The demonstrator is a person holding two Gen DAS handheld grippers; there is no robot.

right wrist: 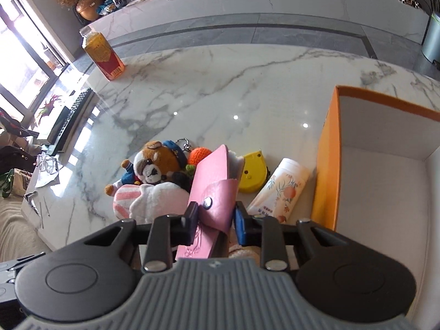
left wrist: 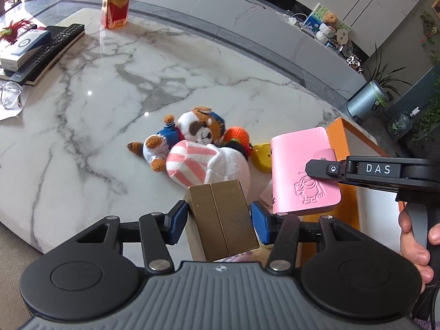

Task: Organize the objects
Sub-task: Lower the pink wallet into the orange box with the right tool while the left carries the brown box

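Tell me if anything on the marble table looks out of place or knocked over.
Nothing is spilled or damaged. The white peach-print bottle lies on its side beside the orange box, and the plush toys sit in a loose heap on the marble table rather than in the box. The orange drink bottle stands upright.

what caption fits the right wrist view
Right gripper lifts a pink card wallet beside an open orange box, plush toys behind.
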